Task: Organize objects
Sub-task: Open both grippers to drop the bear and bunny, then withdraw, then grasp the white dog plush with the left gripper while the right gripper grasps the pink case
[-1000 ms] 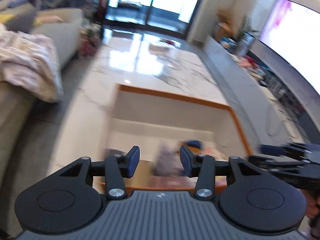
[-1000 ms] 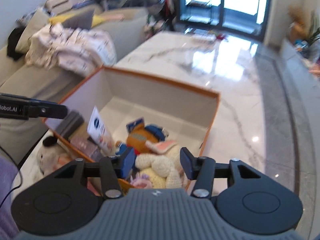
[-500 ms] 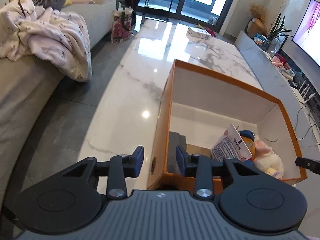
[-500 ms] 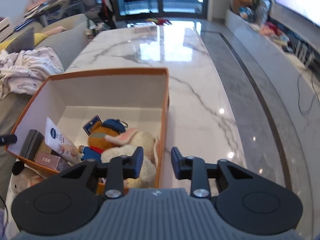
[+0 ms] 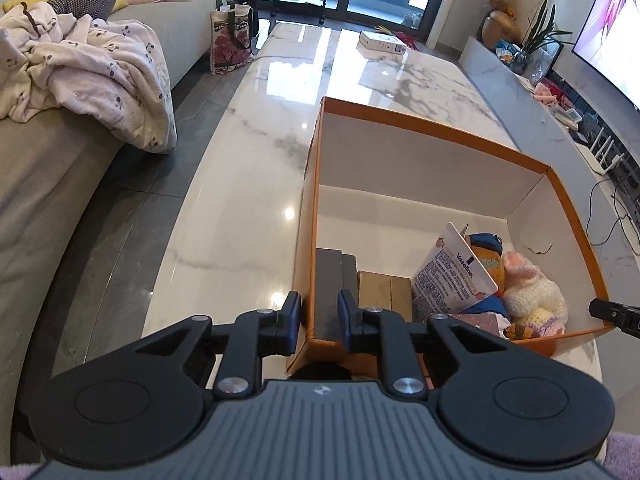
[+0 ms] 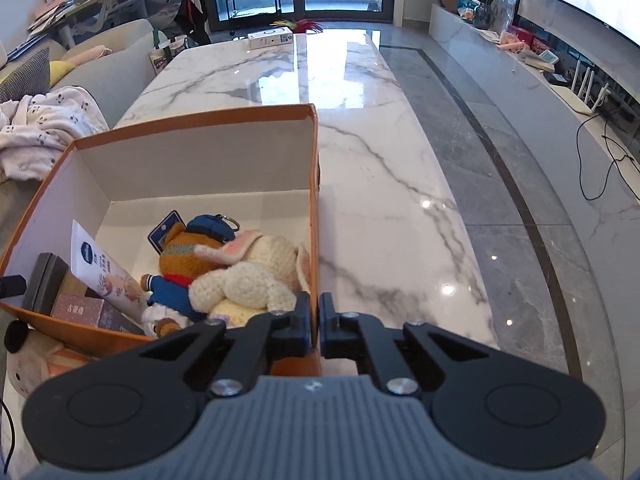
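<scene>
At the near left corner of the orange box (image 5: 436, 126), left gripper (image 5: 318, 322) has one pad outside and one inside the left side wall; fingers (image 5: 291, 320) clamped on that wall. Right gripper (image 6: 314, 322) is at the opposite near corner, fingers (image 6: 303, 320) pinched tight on the right side wall, pads almost touching with just the cardboard between.

Box: open-top, orange outside, white inside, sitting on the white marble surface (image 6: 384, 184). Both grippers hold the two sides that run away from the cameras toward the far glass doors; which side of the box is longer I can't tell through the fisheye.

Contents, all bunched at the near end, far half bare:
- dark grey flat case (image 5: 334, 268) against the left wall
- brown carton (image 5: 384, 290) just beside it
- Vaseline tube (image 5: 452, 276) leaning tilted, crimped end up toward the far wall
- knitted bear in blue cap (image 6: 188, 248), lying down
- cream crochet bunny (image 6: 252, 276) against the right wall, touching the bear

Outside the box, at its near left corner in the right wrist view: a plush toy (image 6: 24, 360) on the surface, partly hidden.

Further out: small white box (image 5: 382, 42) at the far end of the surface, sofa with crumpled blanket (image 5: 92, 80) on the left, TV (image 5: 616, 40) on the right.
</scene>
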`<state>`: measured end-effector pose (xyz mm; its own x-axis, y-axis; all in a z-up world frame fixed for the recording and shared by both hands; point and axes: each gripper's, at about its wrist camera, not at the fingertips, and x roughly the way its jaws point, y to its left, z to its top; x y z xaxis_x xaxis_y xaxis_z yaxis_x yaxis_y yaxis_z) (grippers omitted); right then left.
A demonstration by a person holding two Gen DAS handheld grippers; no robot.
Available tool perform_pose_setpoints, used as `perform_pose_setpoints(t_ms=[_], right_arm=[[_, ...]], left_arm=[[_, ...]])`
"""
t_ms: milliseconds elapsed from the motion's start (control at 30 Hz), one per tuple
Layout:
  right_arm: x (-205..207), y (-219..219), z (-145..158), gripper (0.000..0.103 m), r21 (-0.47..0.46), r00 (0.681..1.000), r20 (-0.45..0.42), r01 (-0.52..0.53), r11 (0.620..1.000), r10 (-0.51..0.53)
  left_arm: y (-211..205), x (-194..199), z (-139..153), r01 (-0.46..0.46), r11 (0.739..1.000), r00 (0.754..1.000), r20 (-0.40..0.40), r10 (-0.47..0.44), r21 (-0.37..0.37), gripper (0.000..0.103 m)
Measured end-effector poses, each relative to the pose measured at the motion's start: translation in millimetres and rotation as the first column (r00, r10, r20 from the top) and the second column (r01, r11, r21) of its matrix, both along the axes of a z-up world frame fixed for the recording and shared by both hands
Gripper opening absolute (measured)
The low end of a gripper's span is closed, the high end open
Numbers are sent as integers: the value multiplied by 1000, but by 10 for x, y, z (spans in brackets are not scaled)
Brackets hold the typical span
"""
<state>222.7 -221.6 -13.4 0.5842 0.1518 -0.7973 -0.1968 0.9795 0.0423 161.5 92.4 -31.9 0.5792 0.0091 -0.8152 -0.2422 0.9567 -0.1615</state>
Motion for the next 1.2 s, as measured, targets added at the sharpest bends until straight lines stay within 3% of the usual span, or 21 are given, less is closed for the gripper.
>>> perform_pose_setpoints(t_ms=[633,833,933,1100,1167,1200], right_arm=[[-886,-250,-22,4,23,999,38,35,999,-36],[-1227,-228,219,7,-9,984,178,30,1000,-28],[-1401,-177,364,8,17,975,224,-7,1000,3],[-1663,25,484,14,88,966,242,-108,990,84],[-1749,142,464,27,98,962,237,-159,982,132],[-1805,208,436,29,100,961,230,-179,979,153]], left_arm=[[-223,-786,85,49,998,998,34,-50,27,22],[-244,-1095,377,52,997,995,83,-57,54,22],[-291,-1261,532,73,995,993,87,-78,61,23],[-283,-1439,468,90,996,994,56,-89,-13,39],[-249,-1487,354,64,996,997,50,-61,-61,59],[-231,-1500,301,48,995,998,44,-44,-87,59]])
